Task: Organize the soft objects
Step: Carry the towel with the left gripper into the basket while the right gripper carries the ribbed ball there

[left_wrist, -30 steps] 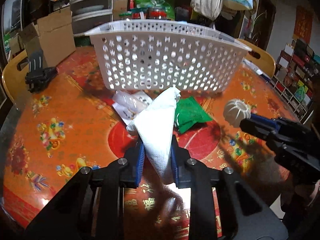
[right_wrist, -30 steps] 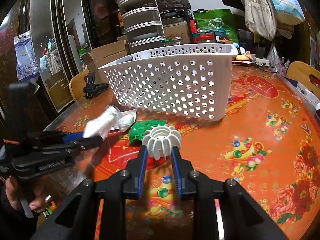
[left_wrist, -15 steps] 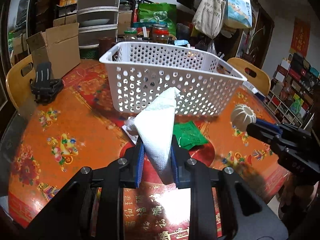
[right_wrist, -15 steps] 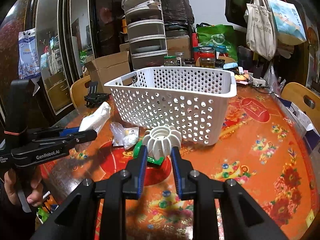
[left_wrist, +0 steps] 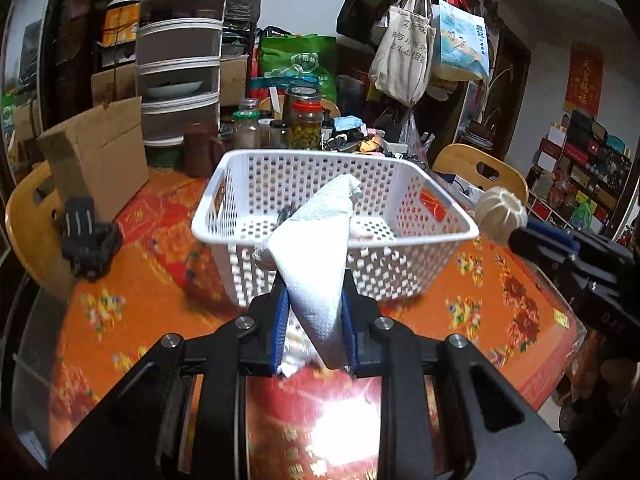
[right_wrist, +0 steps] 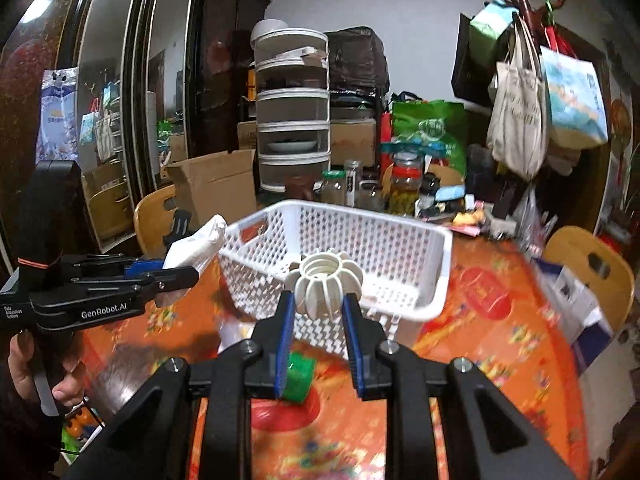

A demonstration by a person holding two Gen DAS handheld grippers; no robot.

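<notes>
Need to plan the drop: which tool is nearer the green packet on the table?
Right, as far as the views show. The green packet shows just below the right tool, which holds the ribbed white ball. The left tool holds the paper towel; no packet shows there.

left claw (left_wrist: pixel 314 320) clamped shut, right claw (right_wrist: pixel 320 312) clamped shut, both angled downward

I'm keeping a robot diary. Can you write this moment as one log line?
left gripper: shut on white paper towel | right gripper: shut on ribbed white ball | both near white basket
</notes>
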